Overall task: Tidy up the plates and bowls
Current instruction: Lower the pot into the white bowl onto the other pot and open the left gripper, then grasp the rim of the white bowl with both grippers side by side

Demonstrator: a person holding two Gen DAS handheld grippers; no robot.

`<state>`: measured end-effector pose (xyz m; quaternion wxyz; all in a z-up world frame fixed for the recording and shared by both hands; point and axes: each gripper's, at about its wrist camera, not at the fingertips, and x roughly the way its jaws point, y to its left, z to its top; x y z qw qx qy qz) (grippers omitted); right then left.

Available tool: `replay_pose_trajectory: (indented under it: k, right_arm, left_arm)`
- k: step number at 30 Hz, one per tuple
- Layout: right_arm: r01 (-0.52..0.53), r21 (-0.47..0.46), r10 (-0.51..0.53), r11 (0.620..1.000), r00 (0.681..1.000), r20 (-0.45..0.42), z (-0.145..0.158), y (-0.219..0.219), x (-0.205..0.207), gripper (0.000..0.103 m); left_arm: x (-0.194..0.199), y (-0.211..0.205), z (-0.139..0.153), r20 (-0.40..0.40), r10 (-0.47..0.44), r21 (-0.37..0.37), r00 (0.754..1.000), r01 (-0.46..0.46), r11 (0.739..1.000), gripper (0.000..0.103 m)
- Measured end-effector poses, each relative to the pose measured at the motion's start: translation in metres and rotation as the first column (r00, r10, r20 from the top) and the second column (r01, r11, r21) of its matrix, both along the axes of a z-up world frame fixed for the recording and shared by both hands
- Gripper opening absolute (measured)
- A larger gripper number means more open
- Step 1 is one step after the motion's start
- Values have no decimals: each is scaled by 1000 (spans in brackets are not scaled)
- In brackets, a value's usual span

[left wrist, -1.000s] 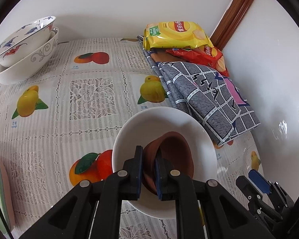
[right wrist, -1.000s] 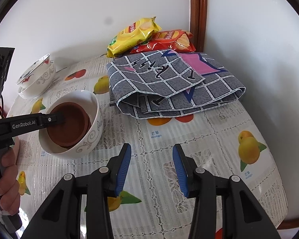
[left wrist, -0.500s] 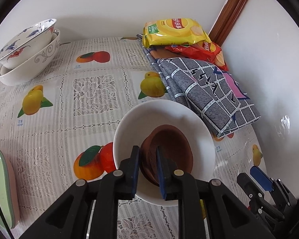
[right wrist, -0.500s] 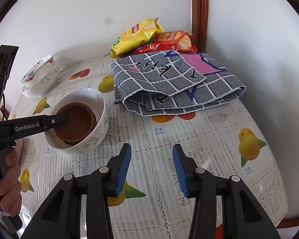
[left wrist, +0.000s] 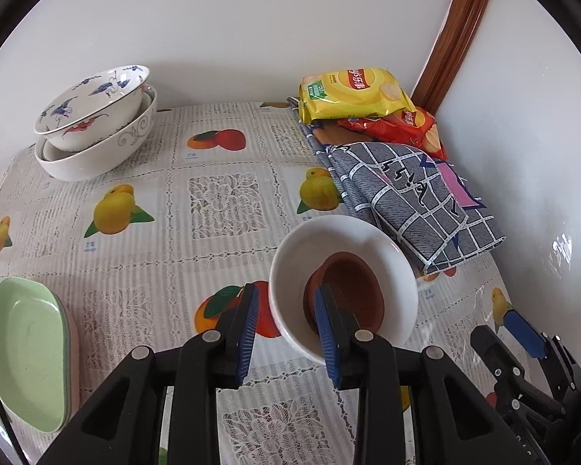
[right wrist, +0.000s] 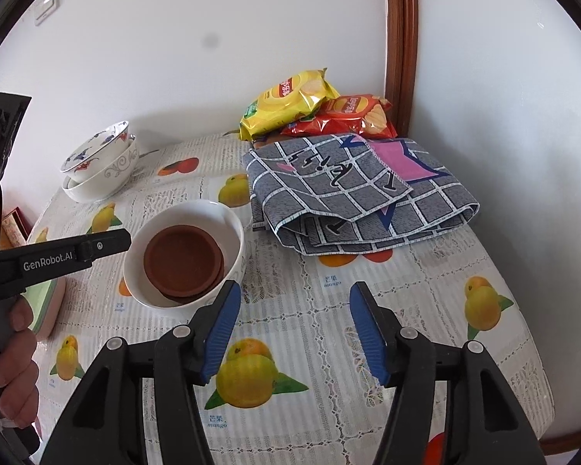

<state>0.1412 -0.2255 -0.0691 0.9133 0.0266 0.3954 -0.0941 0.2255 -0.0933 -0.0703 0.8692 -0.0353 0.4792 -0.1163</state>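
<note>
Left gripper (left wrist: pixel 286 329) now spread wide — blue fingers (left wrist: pixel 247 331) no longer pinching the brown saucers (left wrist: pixel 346 294), and drawn back toward the near edge, one finger outside the white bowl (left wrist: pixel 391 255), one over its rim. Saucers left nested inside that bowl, on the fruit-print worktop (left wrist: pixel 220 232) beside the grey checked cloth (left wrist: pixel 418 197). Right gripper (right wrist: pixel 294 329) unchanged — open, empty, hovering near right. Two stacked bowls (left wrist: pixel 93 128) far left; green plate (left wrist: pixel 23 348) near left.

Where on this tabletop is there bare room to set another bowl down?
Bare cloth lies between the stacked bowls, green plates and white bowl, and in front of the folded cloth. The corner by the chip bags is crowded.
</note>
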Motion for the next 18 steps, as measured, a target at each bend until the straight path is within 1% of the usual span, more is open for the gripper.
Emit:
replay_pose_trajectory:
  k: [4,8,11,13,15,18]
  right_arm:
    - [-31,-14,31,999,999,25,9,9,4,60]
    - [-56,10,56,998,998,33,11,16,8,60]
    - [-51,21,50,998,998,39,11,17,12,60]
    - [-56,48,54,997,998,29,10,16,17,60]
    - [-60,66,60,996,998,-2,7,16,23,60]
    - [-58,62,60,996,998,-26,2,17,31,60]
  left_arm:
    - [-3,10,0,-8,22,9,1000,-22,1000,30]
    - [-8,16,1,-3,27,19,1000,-27,999,30]
    - [-9,19,2,-4,35,20,999,-35,999,30]
    - [-9,20,2,-5,34,9,999,-34,999,30]
    - [-7,21,1,-13,33,-9,999,-34,999,30]
    - [-2,19,-4,-24,35,-5,999,-35,999,30]
